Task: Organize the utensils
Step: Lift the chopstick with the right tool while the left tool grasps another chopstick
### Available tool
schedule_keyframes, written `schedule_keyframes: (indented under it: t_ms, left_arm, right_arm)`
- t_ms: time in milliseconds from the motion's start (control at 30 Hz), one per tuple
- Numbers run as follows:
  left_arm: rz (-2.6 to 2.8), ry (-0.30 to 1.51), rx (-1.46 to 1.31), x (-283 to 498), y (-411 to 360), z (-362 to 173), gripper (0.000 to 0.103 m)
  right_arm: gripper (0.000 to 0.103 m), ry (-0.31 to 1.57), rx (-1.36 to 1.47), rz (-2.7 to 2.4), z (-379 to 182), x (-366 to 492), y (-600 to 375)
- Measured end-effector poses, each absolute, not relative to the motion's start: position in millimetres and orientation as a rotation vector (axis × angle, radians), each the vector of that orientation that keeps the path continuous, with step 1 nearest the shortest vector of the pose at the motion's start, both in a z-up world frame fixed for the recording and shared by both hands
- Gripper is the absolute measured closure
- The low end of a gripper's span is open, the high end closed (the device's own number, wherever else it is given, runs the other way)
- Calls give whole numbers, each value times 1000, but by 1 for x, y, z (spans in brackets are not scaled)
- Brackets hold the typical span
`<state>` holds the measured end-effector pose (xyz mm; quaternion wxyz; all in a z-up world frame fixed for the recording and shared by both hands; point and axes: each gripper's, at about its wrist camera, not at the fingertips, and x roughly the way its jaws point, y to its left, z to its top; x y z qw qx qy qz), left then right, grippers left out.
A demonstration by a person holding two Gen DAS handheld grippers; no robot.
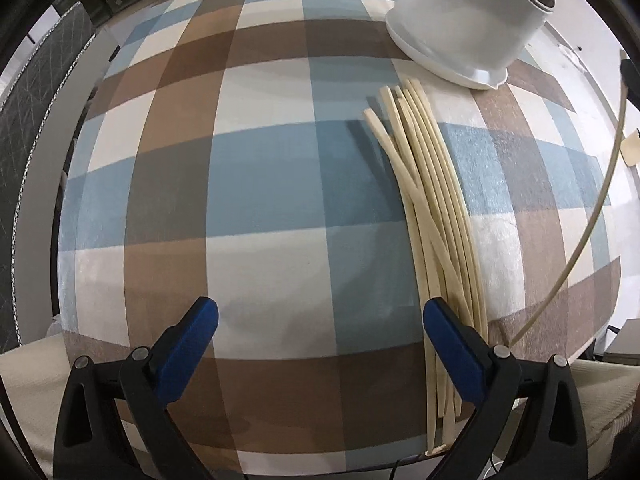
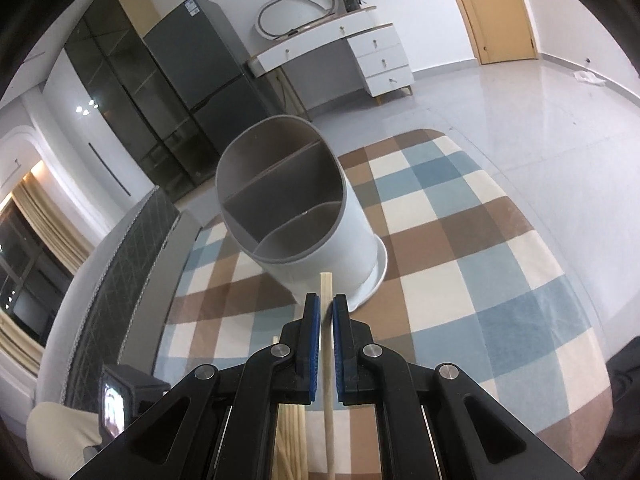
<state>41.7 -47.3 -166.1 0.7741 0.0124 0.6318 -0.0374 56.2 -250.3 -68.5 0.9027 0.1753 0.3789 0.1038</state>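
1 pale wooden chopstick [image 2: 328, 364] sits clamped between the blue pads of the right gripper [image 2: 326, 312], its squared thick end poking out past the fingertips toward the holder [image 2: 320, 248], its long axis running along the fingers and back under the gripper. the holder is a white cylinder with a grey inner lining split into compartments, standing on the checked cloth [image 2: 460, 260] just beyond the chopstick's tip, and it looks empty as far as the view reaches.

in the left wrist view a bundle of chopsticks [image 1: 432, 200] lies flat on the cloth, slim, cream-coloured, loosely crossed, their lengths running from near the holder's base [image 1: 460, 40] toward the camera. the left gripper [image 1: 320, 316] hovers over the cloth with its jaws wide apart and nothing between them, its right finger [image 1: 452, 344] just beside the bundle's near end
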Motion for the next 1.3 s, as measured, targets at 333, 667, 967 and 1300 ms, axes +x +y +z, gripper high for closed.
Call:
schedule_keyframes:
  t_ms: [333, 667, 967, 1300]
  left_arm:
    - [-67, 1331, -43, 64, -49, -156, 8]
    - [-97, 1327, -232, 98, -29, -150, 21]
    - [-51, 1322, -305, 124, -29, -146, 30]
    - [5, 1352, -181, 130, -54, -151, 93]
  right_arm:
    - [97, 765, 374, 207, -66, 56, -255]
    - [97, 766, 386, 199, -67, 57, -256]
    - [97, 780, 378, 190, -71, 60, -254]
    - [97, 789, 338, 195, -73, 64, -242]
